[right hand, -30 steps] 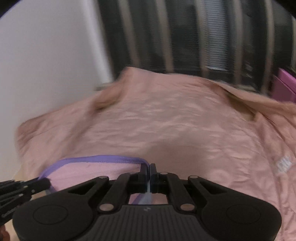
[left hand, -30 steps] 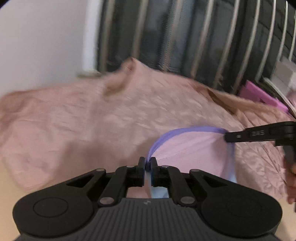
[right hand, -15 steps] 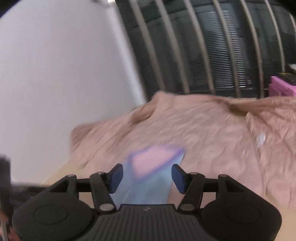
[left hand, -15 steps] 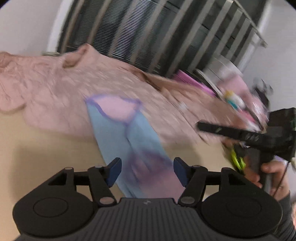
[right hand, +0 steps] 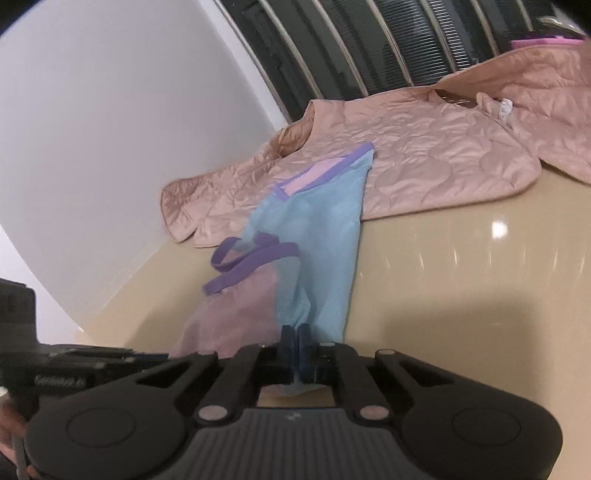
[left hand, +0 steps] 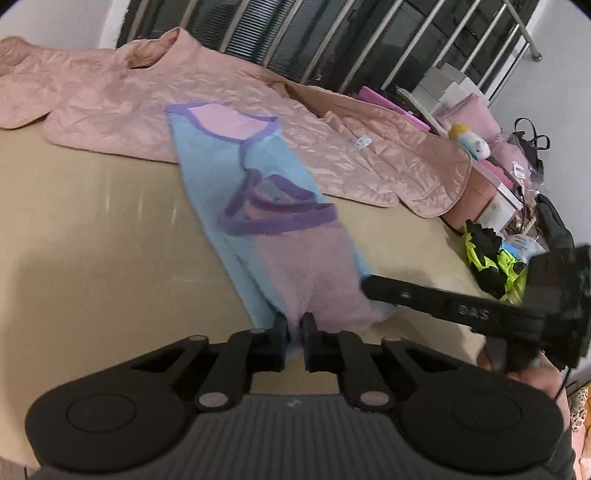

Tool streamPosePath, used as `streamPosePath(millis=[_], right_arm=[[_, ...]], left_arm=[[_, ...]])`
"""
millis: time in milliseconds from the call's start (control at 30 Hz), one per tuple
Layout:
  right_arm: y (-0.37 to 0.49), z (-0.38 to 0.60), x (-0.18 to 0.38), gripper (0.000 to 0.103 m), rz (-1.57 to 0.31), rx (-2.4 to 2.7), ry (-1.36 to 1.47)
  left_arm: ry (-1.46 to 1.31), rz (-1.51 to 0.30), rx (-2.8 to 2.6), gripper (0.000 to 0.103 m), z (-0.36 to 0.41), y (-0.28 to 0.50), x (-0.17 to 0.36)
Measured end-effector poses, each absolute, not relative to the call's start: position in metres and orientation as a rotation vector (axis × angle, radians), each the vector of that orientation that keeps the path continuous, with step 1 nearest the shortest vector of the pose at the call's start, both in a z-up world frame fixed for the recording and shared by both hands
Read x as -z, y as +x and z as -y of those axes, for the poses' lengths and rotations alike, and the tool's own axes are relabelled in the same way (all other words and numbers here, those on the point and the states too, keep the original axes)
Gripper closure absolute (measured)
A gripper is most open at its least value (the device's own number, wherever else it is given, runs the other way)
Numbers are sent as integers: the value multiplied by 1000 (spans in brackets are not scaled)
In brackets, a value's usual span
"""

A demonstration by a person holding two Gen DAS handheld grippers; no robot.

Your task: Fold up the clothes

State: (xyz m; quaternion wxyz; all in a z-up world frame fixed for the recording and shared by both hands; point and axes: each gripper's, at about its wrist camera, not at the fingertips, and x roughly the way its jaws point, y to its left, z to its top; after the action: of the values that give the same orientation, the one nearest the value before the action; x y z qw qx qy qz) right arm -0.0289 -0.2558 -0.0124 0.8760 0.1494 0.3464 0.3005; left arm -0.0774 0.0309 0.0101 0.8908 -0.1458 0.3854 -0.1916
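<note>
We clamp our left gripper (left hand: 294,328) and right gripper (right hand: 296,341) on the blue-and-pink garment's (left hand: 266,221) near hem; next, we likely fold it forward.

A glossy beige tabletop (left hand: 92,221) mirrors small ceiling lights. Behind it stands a dark window with slatted blinds (left hand: 258,33) behind slanted metal bars (left hand: 417,40), beside a plain white wall (right hand: 110,110). Pink boxes and bags (left hand: 480,122) crowd the far right corner.
</note>
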Motion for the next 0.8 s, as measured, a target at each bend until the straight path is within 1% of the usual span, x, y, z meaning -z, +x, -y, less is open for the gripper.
streamPosePath(millis=[200,233,267,300,333,367,400,433,467,567,633,733,767,800], right_arm=[[-99,255,10,102,-683,-532,314],[-109,257,11,102,-685,-552,333],[-117,259,11,101,-688,-577,353],[-124,261,9,99,-668,-601,357],[-129,263,4,95,-638,-625,356],[-131,265,-1,86,-607,-639,347],[-127,265,-7,78,-582,-643,324],[-121,263,-13,62,-559,-645,295],[-114,260,-17,54,-536,-641,263],[-81,247,-16,54,-537,-652,185],[-67,242,-12,54,-570,-633,167],[-64,239,-8,55,-583,-618,151],[-64,239,-6,55,-586,-622,155],[-64,239,-4,56,-594,-626,157]], left_arm=[[-245,-843,425,100,-52,-110,-12],[-249,-853,443,98,-58,-116,-13],[-257,-853,441,94,-63,-120,-15],[-263,-839,430,86,-67,-123,-18],[-267,-815,422,81,-70,-125,-22],[-275,-790,418,71,-71,-125,-27],[-288,-764,420,67,-70,-123,-30],[-300,-740,425,67,-68,-120,-33],[-306,-719,442,67,-64,-116,-34],[-299,-699,422,61,-47,-105,-32],[-269,-699,402,61,-38,-102,-28],[-246,-689,415,57,-31,-101,-22],[-253,-689,429,57,-31,-100,-19],[-260,-702,444,60,-30,-98,-16]])
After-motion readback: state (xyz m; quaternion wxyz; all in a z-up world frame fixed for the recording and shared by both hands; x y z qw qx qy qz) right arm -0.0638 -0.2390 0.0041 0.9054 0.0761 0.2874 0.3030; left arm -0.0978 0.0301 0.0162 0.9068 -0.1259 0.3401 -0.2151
